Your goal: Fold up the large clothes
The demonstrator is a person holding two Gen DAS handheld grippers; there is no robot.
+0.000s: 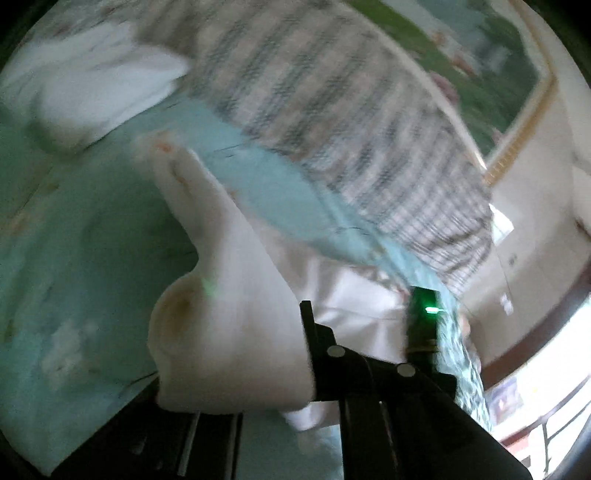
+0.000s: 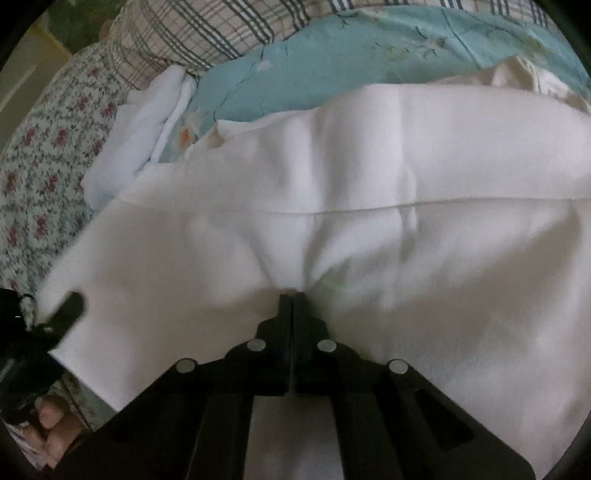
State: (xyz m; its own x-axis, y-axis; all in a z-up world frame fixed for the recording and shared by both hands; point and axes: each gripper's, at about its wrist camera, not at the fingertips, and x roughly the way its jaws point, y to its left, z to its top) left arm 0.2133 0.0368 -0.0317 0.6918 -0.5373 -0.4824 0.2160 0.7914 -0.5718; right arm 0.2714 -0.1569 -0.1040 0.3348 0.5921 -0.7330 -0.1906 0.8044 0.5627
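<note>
A large white garment (image 2: 332,206) lies spread over the bed and fills most of the right wrist view. My right gripper (image 2: 293,295) is shut on a pinch of this white cloth at its near edge. In the blurred left wrist view the same white garment (image 1: 229,295) hangs in a thick fold over the left side of my left gripper (image 1: 306,306). Only one finger (image 1: 308,321) shows clearly; the cloth hides the other, so its state is unclear. My left gripper also shows at the left edge of the right wrist view (image 2: 70,306), at the garment's corner.
A light blue floral bedsheet (image 2: 332,48) covers the bed. A plaid quilt (image 2: 207,29) lies at the back, a flowered cloth (image 2: 44,155) at the left. Another white cloth (image 2: 140,133) lies bunched beside the garment. A framed green picture (image 1: 461,48) hangs on the wall.
</note>
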